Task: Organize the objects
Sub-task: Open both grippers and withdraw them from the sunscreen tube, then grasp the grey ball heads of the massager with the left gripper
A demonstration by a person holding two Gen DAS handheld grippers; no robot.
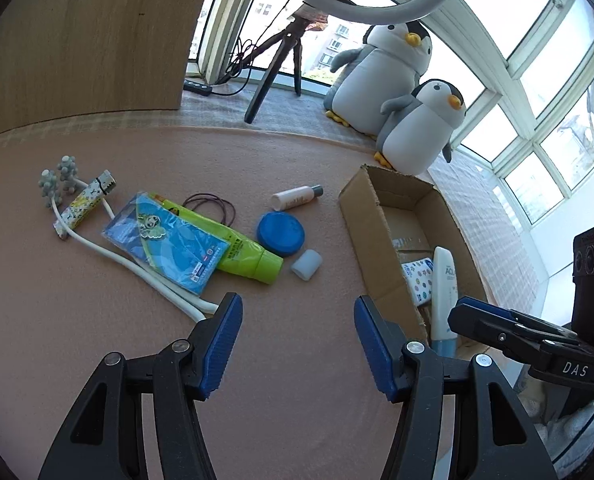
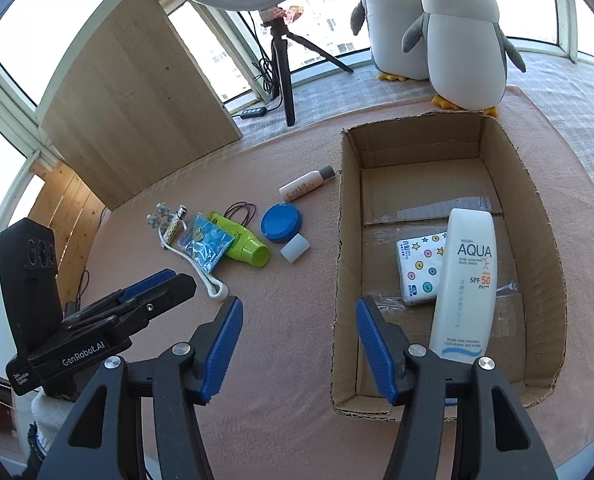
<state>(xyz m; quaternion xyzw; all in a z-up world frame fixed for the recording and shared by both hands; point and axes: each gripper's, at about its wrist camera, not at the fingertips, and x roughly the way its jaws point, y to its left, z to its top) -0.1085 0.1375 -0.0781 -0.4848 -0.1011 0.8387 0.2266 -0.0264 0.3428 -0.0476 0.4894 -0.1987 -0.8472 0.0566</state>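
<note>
Both grippers' fingers (image 1: 298,344) (image 2: 299,346) spread empty, two items in cardboard box (image 2: 537,216), two plush penguins (image 2: 463,36) behind.

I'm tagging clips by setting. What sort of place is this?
Probably a home bay-window nook: curved windows look out on buildings, stuffed penguins sit on the ledge, and toiletries lie by a cardboard box on a pink mat.

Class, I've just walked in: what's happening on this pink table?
A person holds two grippers, both open and empty. The left gripper hovers over the pink felt table; the right gripper hangs by the brown cardboard box, which holds a white sunscreen bottle and a patterned tissue pack. Other toiletries remain outside.
</note>
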